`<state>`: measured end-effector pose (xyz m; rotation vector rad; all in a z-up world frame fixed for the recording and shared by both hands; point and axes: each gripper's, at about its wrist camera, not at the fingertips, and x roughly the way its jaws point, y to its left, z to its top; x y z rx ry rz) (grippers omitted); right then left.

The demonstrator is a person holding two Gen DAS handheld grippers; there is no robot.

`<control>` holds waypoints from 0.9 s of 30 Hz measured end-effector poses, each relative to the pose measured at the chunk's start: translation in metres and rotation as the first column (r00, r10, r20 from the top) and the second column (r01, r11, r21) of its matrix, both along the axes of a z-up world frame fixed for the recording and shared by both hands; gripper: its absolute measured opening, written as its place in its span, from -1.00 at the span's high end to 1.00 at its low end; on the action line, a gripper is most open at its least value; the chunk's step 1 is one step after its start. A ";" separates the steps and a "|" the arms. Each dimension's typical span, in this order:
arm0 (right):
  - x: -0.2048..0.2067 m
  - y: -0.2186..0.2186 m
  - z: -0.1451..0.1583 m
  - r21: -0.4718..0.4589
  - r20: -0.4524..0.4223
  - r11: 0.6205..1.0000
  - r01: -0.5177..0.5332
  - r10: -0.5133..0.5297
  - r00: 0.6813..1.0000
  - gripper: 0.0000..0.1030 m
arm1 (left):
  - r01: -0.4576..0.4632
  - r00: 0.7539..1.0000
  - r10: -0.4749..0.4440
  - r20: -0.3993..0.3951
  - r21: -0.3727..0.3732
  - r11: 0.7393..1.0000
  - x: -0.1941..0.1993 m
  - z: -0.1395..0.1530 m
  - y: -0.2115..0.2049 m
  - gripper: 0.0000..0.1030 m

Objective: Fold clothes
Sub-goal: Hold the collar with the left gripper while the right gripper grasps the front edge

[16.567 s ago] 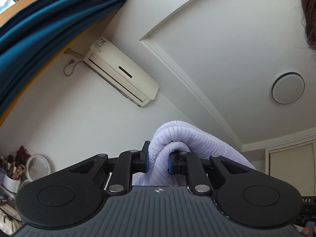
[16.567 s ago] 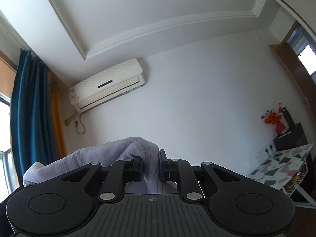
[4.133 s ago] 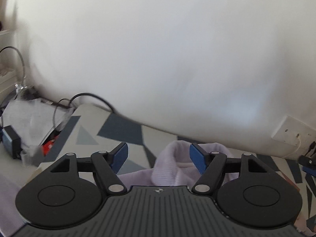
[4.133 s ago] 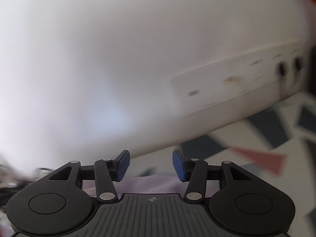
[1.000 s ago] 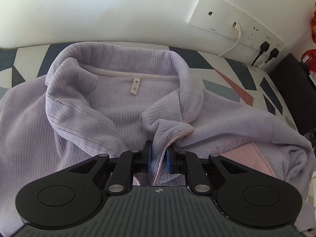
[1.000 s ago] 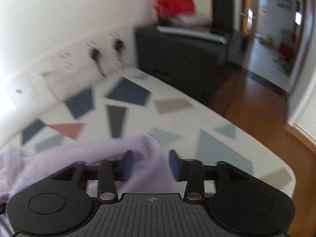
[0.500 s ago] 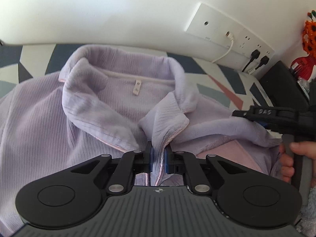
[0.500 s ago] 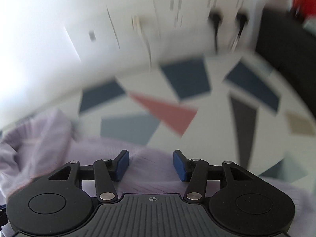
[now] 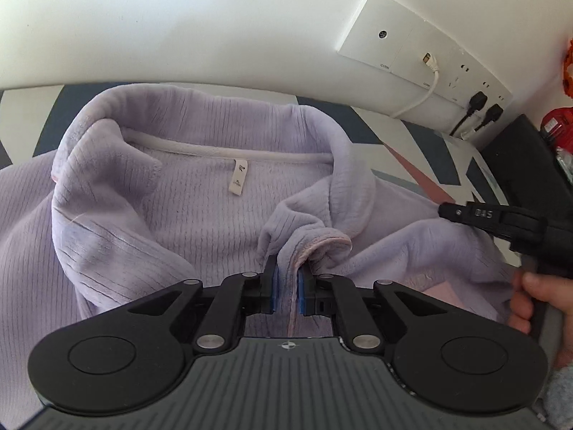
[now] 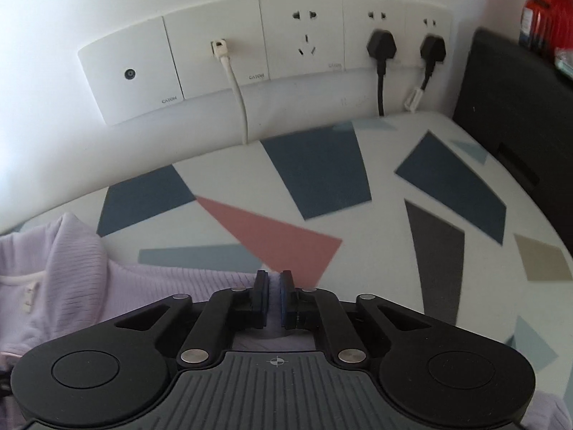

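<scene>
Lilac ribbed fleece — the jacket — lies spread collar-up over the patterned tabletop, reaching ahead of both sets of fingers. Past it runs a white socket strip on the wall. The left gripper is pinched tight on a fold of the front edge. The right gripper has just been closing — its blue pads now clamp the shoulder cloth.
</scene>
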<state>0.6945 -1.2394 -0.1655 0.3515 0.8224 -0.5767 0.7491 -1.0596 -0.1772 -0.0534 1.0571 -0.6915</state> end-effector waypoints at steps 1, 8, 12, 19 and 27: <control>0.000 0.003 0.004 -0.008 -0.008 1.000 -0.002 0.002 1.000 0.74 | 0.003 1.000 -0.003 -0.009 -0.008 1.000 -0.002 0.001 0.005 0.79; 0.022 0.040 0.037 0.128 0.147 0.957 -0.259 0.239 0.960 0.57 | -0.001 0.999 -0.001 -0.034 -0.062 0.998 -0.014 0.005 0.019 0.77; 0.053 0.062 0.029 0.210 0.144 0.923 -0.324 0.298 0.944 0.51 | -0.007 0.998 0.001 -0.062 -0.092 0.996 -0.016 0.004 0.018 0.77; 0.052 0.061 0.025 0.255 0.138 0.949 -0.185 0.154 0.978 0.85 | 0.043 0.982 -0.091 -0.167 -0.269 0.962 -0.020 0.009 0.018 0.77; 0.068 0.064 0.019 0.265 0.190 0.953 -0.148 0.099 0.977 0.85 | -0.161 0.959 0.094 -0.267 -0.241 0.957 0.010 -0.016 0.046 0.73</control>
